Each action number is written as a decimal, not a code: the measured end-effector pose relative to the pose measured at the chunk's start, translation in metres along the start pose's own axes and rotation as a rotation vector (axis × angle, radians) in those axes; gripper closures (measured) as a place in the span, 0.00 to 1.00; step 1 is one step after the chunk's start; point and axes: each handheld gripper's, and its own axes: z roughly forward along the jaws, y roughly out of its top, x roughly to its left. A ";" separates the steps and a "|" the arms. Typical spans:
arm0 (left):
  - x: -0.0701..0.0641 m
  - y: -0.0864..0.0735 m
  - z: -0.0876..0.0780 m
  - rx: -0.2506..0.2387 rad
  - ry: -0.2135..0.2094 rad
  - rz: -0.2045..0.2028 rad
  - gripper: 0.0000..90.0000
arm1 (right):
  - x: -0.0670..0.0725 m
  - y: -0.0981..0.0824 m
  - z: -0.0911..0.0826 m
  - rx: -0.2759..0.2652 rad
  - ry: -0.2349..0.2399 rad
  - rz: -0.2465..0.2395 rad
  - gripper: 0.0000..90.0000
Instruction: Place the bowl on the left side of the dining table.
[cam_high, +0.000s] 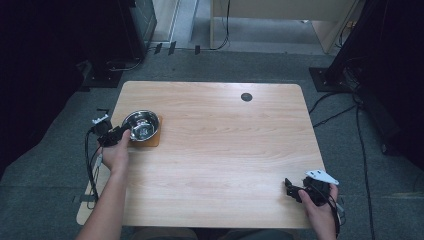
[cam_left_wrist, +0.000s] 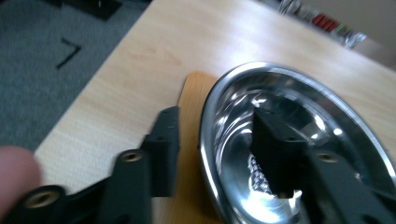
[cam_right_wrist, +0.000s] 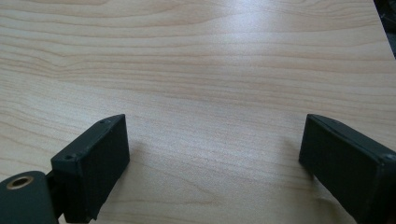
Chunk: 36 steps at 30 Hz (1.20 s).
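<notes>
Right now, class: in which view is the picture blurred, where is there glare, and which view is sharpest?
Left gripper view: soft and smeared, with bright glare inside the steel bowl. High view: dark room edges, evenly lit table. Right gripper view: sharpest, wood grain crisp, faint sheen at the top.

A light wooden table (cam_high: 215, 165) is seen on grey carpet (cam_high: 250, 62). A dark round grommet (cam_high: 246, 97) is set near its far edge, and black cables (cam_high: 362, 145) are trailed along the right.

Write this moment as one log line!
left gripper: astride rim of shiny steel bowl on brown wooden coaster | right gripper: open over table
</notes>
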 end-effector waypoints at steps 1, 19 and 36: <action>-0.001 0.000 -0.003 -0.026 -0.007 0.014 0.51 | 0.000 0.000 0.000 0.000 0.000 0.000 0.09; -0.007 -0.006 -0.043 -0.113 -0.076 0.103 0.11 | 0.000 0.000 0.000 0.000 0.000 0.000 0.09; -0.005 -0.024 -0.084 -0.162 -0.136 0.130 0.11 | 0.000 0.000 0.000 0.000 0.000 0.000 0.09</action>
